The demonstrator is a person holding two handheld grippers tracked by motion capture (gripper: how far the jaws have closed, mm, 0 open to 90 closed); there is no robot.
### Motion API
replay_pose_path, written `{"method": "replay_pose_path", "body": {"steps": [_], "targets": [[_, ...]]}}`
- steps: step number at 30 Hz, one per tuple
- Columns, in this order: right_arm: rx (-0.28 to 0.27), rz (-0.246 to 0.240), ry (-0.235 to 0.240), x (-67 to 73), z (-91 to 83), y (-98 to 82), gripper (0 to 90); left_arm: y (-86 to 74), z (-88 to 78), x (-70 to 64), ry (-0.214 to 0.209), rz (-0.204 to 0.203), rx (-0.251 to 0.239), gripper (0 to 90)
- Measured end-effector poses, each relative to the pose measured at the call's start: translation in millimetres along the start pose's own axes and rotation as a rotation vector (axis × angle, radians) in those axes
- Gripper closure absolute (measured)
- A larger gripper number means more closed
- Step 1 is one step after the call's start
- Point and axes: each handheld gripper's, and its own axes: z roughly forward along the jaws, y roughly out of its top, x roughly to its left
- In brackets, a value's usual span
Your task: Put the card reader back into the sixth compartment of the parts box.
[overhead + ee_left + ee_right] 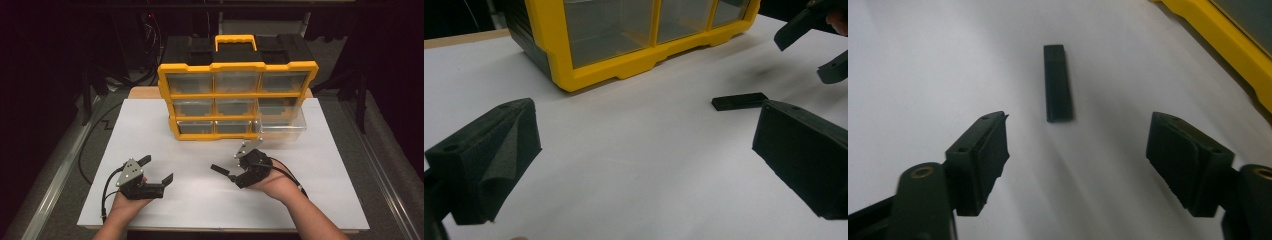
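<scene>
A small flat black stick (1057,82) lies on the white tabletop (150,130), just ahead of my right gripper (1078,130). That gripper's jaws stand open with nothing between the pads. In the high view the right gripper (232,165) hovers front centre-right and points left. My left gripper (159,168) rests at the front left, open and empty. From the left gripper view (649,130) the stick (739,101) lies to the right, below the right gripper's jaws (819,45).
A yellow parts organizer (237,95) with clear drawers stands upright at the back of the table. Its bottom right drawer (280,125) is pulled out. The organizer's yellow base (1228,35) runs close by the right gripper. Black cables trail off the table's left side.
</scene>
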Motion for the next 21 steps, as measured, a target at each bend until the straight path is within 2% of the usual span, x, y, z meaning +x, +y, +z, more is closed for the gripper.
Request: {"method": "replay_pose_path", "body": {"steps": [5, 10, 14, 16, 21], "targets": [[0.011, -0.029, 0.036, 2.9, 13.5, 13.8, 44.8, 0.0, 0.2, -0.1, -0.004, 0.001, -0.001, 0.2], [0.027, -0.039, 0.045, 2.4, 25.7, 22.1, 54.8, -0.2, 0.5, 0.7, -0.006, -0.005, 0.001, 0.2], [0.046, -0.043, 0.052, 0.9, 34.4, 27.5, 59.5, -0.1, 0.1, -0.5, -0.009, 0.001, -0.003, 0.2], [0.066, -0.061, 0.045, 0.9, 39.1, 29.1, 61.4, -0.1, 0.1, 0.0, -0.008, -0.004, -0.004, 0.2], [0.108, -0.059, 0.064, -1.0, 48.5, 30.9, 64.6, -0.2, -0.1, 0.3, -0.007, -0.004, -0.003, 0.2]]}}
